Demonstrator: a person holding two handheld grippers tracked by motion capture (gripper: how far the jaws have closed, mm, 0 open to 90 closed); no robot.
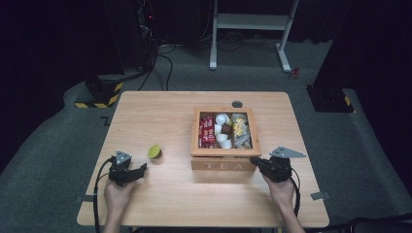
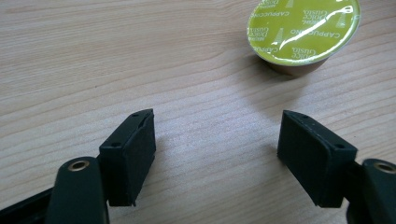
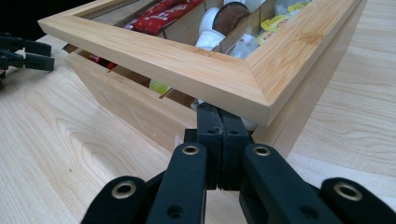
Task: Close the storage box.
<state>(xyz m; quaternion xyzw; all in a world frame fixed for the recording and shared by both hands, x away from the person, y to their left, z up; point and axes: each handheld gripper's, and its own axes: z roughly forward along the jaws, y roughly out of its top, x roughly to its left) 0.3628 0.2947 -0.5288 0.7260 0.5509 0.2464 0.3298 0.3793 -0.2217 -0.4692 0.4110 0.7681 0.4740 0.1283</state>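
Lifting the glazed lid (image 3: pixel 196 70) of a wooden tea box (image 1: pixel 224 164), the right tongs (image 1: pixel 254 160) sit closed tight, pads pressed together with nothing between them, their tips tucked under the lid's near corner. Seen from the right gripper view, that wooden frame is raised a little and tilted above the box's front wall, leaving a narrow gap. Through the gap and the lid's window show red sachets (image 1: pixel 207 130), white capsules (image 1: pixel 222 127) and yellow-and-clear packets (image 1: pixel 240 130) sorted in separate compartments. The box stands right of centre on the pale wooden tabletop (image 1: pixel 160 208), its front, lettered "TEA", facing the person.

On the other side, the left tongs (image 1: pixel 143 168) are spread wide and empty, low over the bare wood. A coffee capsule (image 2: pixel 303 30) with a lime-green foil top stands upright on the tabletop just beyond and slightly to one side of the open tips, apart from both pads. In the high view it sits between the left tongs and the box, nearer the tongs. Both of the person's hands come in from the near edge of the tabletop, each trailing a black cable.
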